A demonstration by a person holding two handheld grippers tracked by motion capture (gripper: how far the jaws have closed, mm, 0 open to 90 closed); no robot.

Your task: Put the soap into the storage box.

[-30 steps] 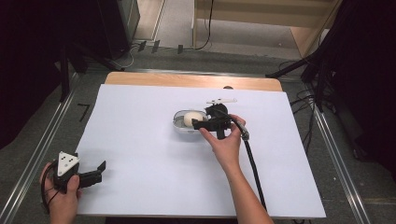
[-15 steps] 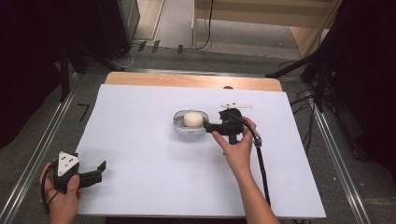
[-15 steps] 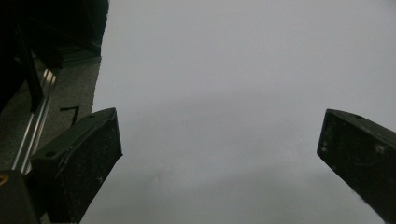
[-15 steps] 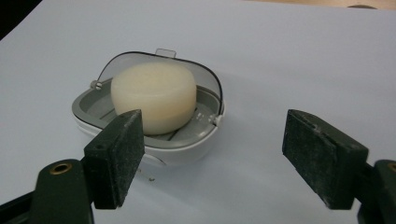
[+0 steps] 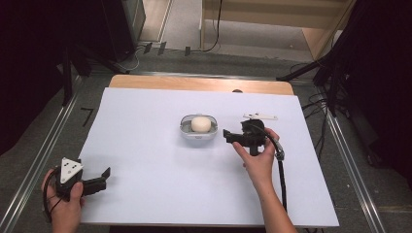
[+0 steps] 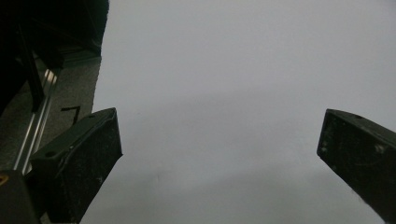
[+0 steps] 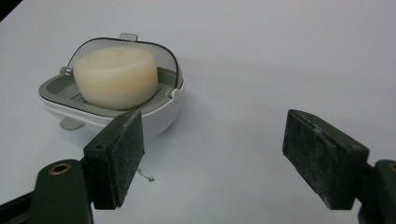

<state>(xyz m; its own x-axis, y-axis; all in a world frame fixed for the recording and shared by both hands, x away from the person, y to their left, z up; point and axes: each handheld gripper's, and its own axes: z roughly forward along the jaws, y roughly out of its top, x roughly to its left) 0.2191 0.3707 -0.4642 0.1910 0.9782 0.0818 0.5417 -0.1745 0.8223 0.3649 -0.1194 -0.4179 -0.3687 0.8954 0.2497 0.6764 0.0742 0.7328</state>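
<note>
Right tool (image 5: pixel 228 135): withdrawn rightward from soap dish (image 5: pixel 197 127) since earlier frame, jaws open and empty; dish with soap (image 7: pixel 116 77) lies just beyond its left jaw; left tool (image 5: pixel 101 177) open, far off on counter (image 5: pixel 145 160).

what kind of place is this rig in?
Probably a lab or recording workspace, not a home: a table under a plain white sheet, metal rails along both sides, loose cables on the floor, dark drapes around. The sole prop is a soap dish.
</note>
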